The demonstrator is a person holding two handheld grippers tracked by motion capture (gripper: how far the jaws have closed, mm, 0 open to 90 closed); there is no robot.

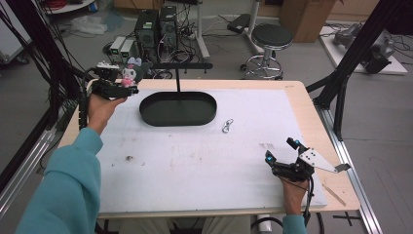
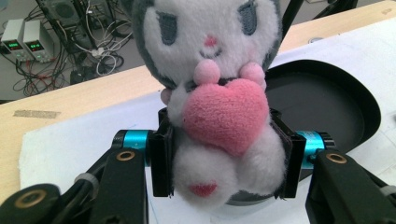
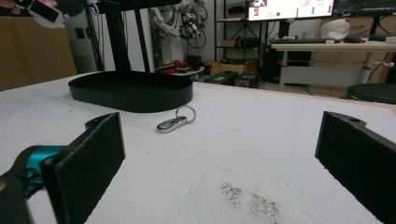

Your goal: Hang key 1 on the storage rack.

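Observation:
A white and grey plush toy [image 2: 212, 93] with a pink heart on its chest is clamped by its body between the jaws of my left gripper [image 2: 224, 156]. In the high view that gripper [image 1: 122, 84] is raised at the table's far left corner, left of the black oval tray [image 1: 178, 108]. A silver keyring clip [image 1: 227, 126] lies on the white mat right of the tray, and it shows ahead of my right gripper as the clip [image 3: 175, 121]. My right gripper [image 1: 281, 152] rests near the front right of the mat, jaws wide apart and empty.
A black T-shaped stand [image 1: 178, 73] rises from the tray's far side. The tray [image 3: 130, 91] is empty. A dark smudge [image 3: 252, 200] marks the white mat [image 1: 195, 161] near the right gripper. A stool [image 1: 271, 41] and electronics sit on the floor beyond the table.

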